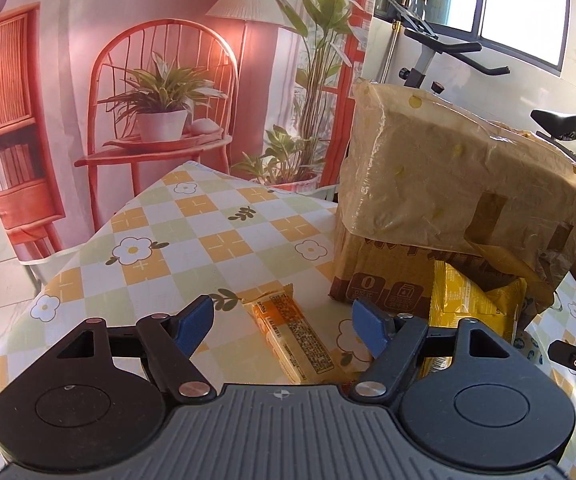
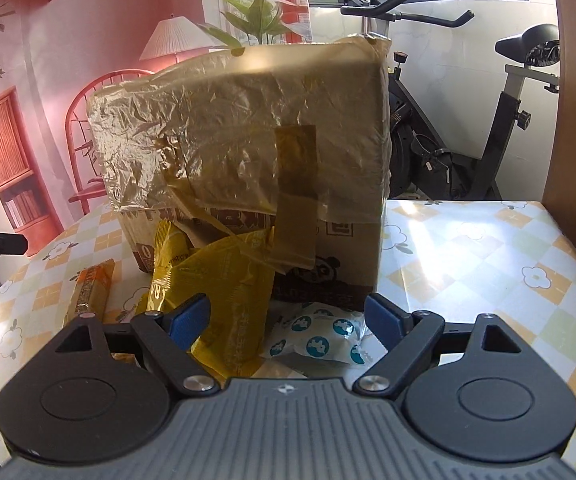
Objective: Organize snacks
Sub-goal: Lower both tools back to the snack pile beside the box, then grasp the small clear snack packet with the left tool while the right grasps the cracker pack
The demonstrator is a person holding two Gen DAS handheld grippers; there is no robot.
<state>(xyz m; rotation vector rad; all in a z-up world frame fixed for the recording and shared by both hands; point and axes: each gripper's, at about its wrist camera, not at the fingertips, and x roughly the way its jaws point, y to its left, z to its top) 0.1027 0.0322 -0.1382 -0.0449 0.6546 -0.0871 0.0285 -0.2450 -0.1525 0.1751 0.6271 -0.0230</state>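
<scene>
The left gripper (image 1: 282, 326) stands with its blue-padded jaws spread wide and holding nothing; between them, lower on the tablecloth, lies a flat orange-and-white snack bar in a glossy printed wrapper (image 1: 294, 338), not touched by either pad. The right gripper (image 2: 288, 320) is likewise released, its jaws framing a crinkled yellow foil snack bag (image 2: 224, 284) on one side and a white soft pouch with blue round prints (image 2: 320, 340) on the other, neither of them gripped.

Just behind these snacks stands a brown cardboard box wrapped in wrinkled translucent plastic film (image 2: 248, 136), patched with strips of brown tape, its printed lower wall showing. The yellow bag leans against that wall. Everything rests on a smooth checked tablecloth of orange, pale green and white squares with flower prints (image 1: 192, 224); the box sits toward its far edge, the snacks nearer the grippers.
</scene>
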